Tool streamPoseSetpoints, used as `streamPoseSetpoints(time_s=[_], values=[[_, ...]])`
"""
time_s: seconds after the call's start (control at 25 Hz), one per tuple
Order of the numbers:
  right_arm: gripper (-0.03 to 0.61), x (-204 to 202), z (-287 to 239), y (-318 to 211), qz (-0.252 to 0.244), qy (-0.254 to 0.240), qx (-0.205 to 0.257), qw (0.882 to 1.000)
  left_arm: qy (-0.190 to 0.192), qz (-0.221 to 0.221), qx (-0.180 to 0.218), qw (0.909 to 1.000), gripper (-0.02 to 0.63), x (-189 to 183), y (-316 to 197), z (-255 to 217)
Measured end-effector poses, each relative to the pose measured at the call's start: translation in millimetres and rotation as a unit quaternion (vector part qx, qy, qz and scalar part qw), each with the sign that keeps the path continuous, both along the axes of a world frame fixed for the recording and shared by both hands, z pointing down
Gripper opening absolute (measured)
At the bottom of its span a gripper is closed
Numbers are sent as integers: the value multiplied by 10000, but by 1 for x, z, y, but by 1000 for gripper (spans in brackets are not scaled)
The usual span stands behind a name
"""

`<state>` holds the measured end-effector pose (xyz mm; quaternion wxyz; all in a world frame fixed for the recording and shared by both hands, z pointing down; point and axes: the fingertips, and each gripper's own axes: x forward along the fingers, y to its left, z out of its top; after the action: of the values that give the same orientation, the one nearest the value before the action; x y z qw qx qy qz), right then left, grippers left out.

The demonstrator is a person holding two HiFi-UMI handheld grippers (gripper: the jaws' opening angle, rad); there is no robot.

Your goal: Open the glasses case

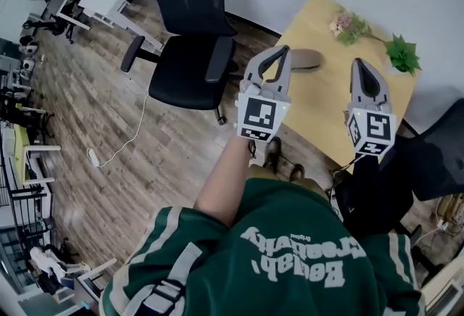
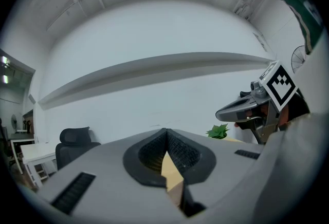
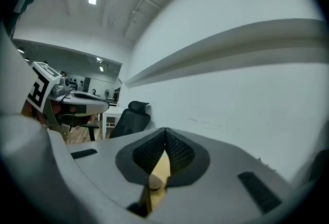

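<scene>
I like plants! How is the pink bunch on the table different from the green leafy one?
The pink bunch has pale blooms; the green plant is all spiky leaves. The pink bunch lies nearer the glasses case; the green plant sits farther right. Both rest on the wooden table.

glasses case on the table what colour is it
Greyish brown. The glasses case shows best in the head view, on the light wooden table.

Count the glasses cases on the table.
1: the glasses case lies on the table, just past the left gripper; that and the right gripper cover some tabletop.
</scene>
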<state>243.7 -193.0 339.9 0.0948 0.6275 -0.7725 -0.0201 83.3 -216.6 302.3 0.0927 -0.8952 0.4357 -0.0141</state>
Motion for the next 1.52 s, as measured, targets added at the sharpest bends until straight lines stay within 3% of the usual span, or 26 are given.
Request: streamPoseSetpoints(time_s=[0.32, 0.92, 1.2, 1.28, 1.52], values=[[9, -33, 2, -33, 212, 61, -17, 9998, -23, 471, 71, 9989, 14, -10, -34, 7], [9, -44, 18, -59, 327, 123, -185, 9992, -181, 900, -23, 9958, 14, 2, -52, 37], [11, -56, 46, -69, -181, 558, -407, 9974, -278, 870, -248, 9955, 14, 10, -53, 72], [46, -61, 57, -71, -369, 777, -528, 9949, -246, 878, -275, 9955, 14, 9, -51, 79], [70, -77, 80, -77, -907, 1383, -749, 9834, -362, 888, -452, 9944, 14, 10, -43, 117]])
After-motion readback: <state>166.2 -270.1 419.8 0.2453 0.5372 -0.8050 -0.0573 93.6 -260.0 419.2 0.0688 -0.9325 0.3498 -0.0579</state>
